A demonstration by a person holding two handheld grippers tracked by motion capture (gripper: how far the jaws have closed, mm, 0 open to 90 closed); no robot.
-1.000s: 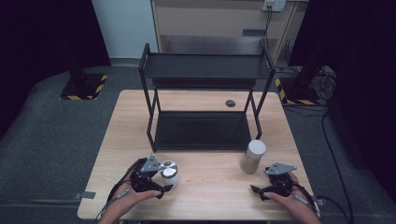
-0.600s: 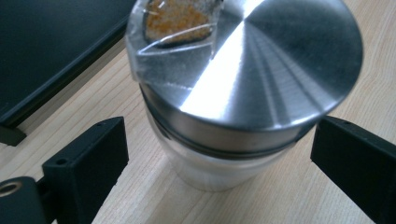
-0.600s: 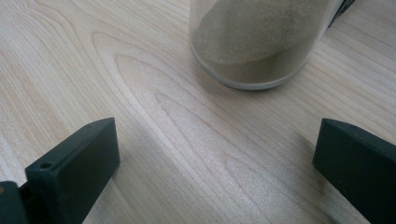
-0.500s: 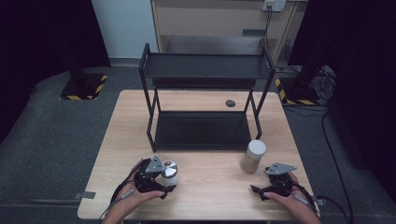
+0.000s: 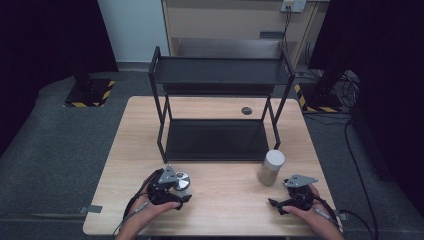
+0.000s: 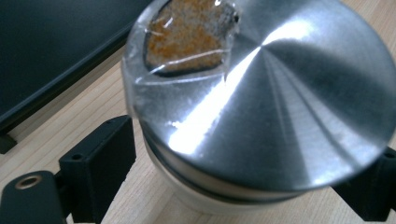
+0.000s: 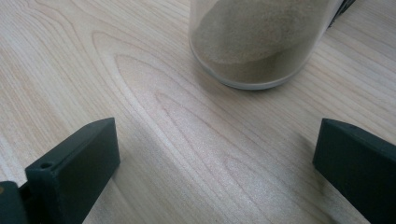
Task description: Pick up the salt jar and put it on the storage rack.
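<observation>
A short steel-lidded jar [image 6: 261,116] stands upright on the table's near-left part.

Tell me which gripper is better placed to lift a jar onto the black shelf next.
Left. The left gripper already has its jaws around the metal-lidded jar and they have just been closing. The right gripper stands open, short of the sand-filled jar.

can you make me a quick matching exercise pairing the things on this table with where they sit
Things:
1. round jar with a shiny metal lid
2. clear jar of beige powder with a white lid
3. black two-tier metal shelf
4. small dark disc

Places:
a. middle of the table
b. between the left gripper's jaws
c. table's far edge, behind the shelf
d. ahead of the right gripper

Pairs: 1-b, 2-d, 3-a, 4-c
</observation>
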